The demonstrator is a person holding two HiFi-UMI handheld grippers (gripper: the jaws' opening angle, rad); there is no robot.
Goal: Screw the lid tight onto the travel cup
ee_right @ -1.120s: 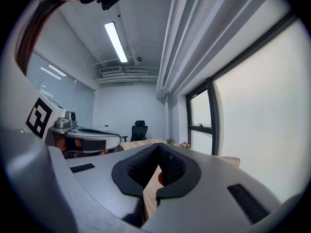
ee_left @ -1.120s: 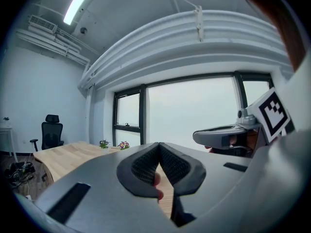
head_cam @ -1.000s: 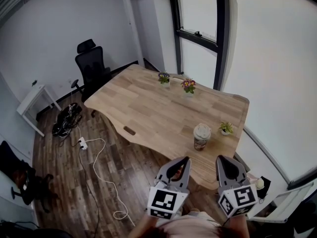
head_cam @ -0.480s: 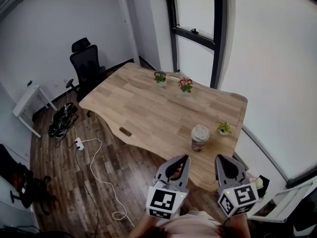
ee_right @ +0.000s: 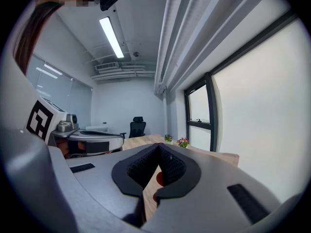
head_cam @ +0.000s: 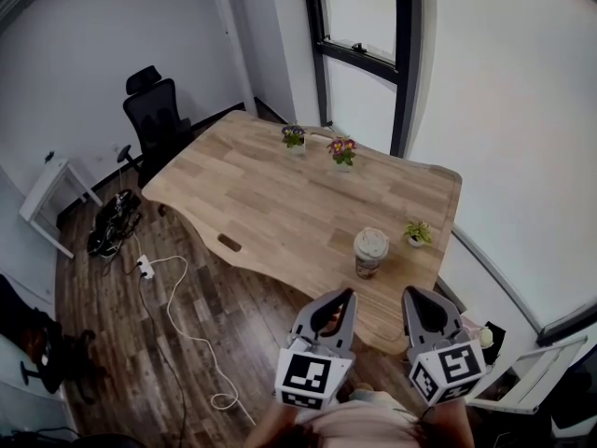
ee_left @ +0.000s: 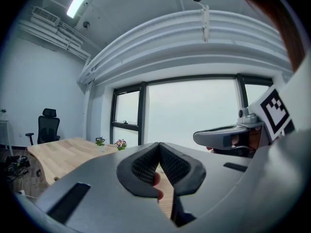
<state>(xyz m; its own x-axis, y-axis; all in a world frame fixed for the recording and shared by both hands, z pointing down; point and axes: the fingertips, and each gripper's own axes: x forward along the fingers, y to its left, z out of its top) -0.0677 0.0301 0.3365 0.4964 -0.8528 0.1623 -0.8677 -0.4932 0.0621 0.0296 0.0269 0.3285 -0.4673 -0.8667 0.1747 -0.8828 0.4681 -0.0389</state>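
The wooden surface (head_cam: 280,203) carried the travel cup (head_cam: 370,255) upright, long axis vertical, lid (head_cam: 370,241) end up. Your left hand-held gripper (head_cam: 343,297) and right hand-held gripper (head_cam: 413,297) hung nearer you than the cup, well apart from it, both clenched on nothing. A small potted plant (head_cam: 415,233) stood just right of the cup. The cup showed too small to tell whether the lid was screwed down. Against a second earlier, the cup sat slightly further up-left in the head view, and both hand-held grippers stayed clenched.

left tongs (head_cam: 341,297), right tongs (head_cam: 412,295): grey | pads (ee_left: 145,165): black, ridged | cubes (head_cam: 308,379): black-white markers
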